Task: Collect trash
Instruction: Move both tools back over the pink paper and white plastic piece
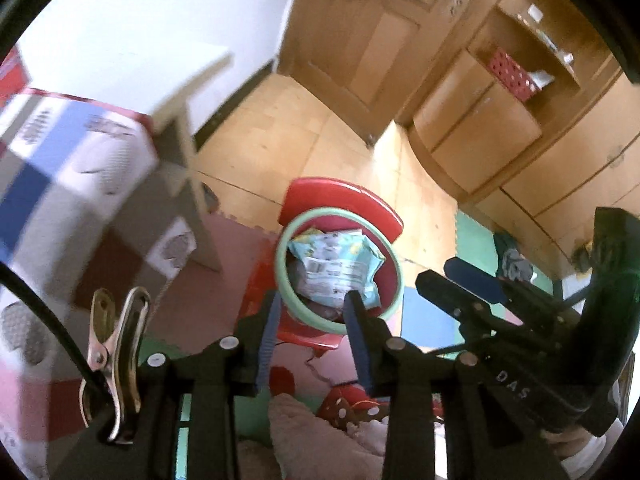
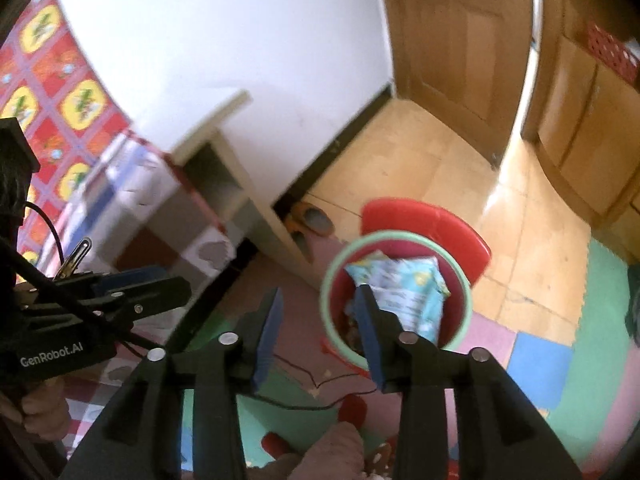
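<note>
Blue wrapper [image 1: 338, 270] in red bin [image 1: 390, 280]; both tools open, empty.

Both wrist cameras look steeply down, sharing the red bin [image 1: 340, 264] [image 2: 396, 300].

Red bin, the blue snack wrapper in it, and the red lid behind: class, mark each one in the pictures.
red bin [image 2: 400, 237]: right wrist view, on its pale green rim.
blue snack wrapper [image 1: 340, 264]: left wrist view, on its printed middle.
red lid [image 2: 432, 220]: right wrist view, on its top face.
</note>
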